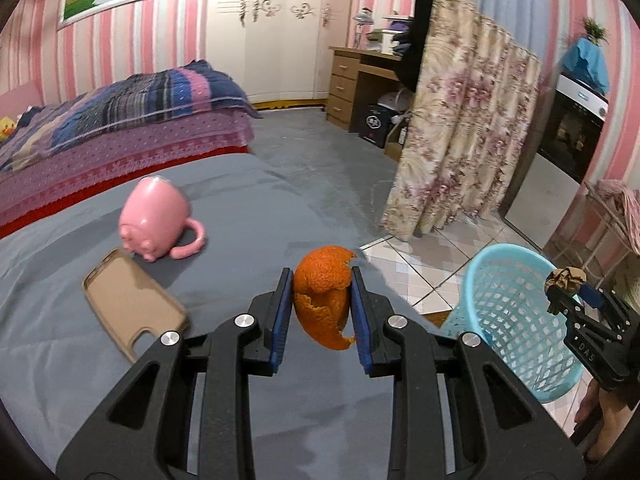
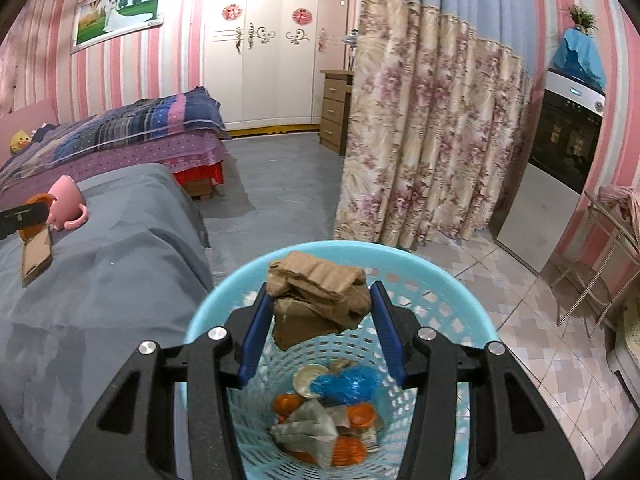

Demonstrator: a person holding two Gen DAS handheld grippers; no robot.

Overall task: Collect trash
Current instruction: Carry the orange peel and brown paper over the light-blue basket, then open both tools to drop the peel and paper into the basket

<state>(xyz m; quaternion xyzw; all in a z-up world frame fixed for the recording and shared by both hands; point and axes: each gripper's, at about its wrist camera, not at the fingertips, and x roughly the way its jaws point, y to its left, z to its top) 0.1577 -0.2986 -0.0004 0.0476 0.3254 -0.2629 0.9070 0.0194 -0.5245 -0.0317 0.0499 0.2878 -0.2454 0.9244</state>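
My left gripper point(image 1: 322, 292) is shut on a curled orange peel point(image 1: 323, 296), held above the grey bed cover point(image 1: 240, 208). A crumpled piece of brown cardboard point(image 2: 320, 300) is clamped in my right gripper point(image 2: 320, 312), straight over the light blue mesh bin point(image 2: 208, 312). The bin holds several scraps: orange peel, a blue wrapper, grey paper, a round lid. In the left wrist view the bin point(image 1: 516, 312) stands on the tiled floor at the right, with the right gripper point(image 1: 568, 284) and its cardboard over the bin's far side.
A pink pig-shaped mug point(image 1: 154, 220) lies on its side on the grey cover beside a tan phone case point(image 1: 132, 304). A floral curtain point(image 1: 460, 128), a wooden desk point(image 1: 356, 84), a dark oven point(image 1: 572, 132) and a wire rack point(image 2: 604, 256) ring the tiled floor.
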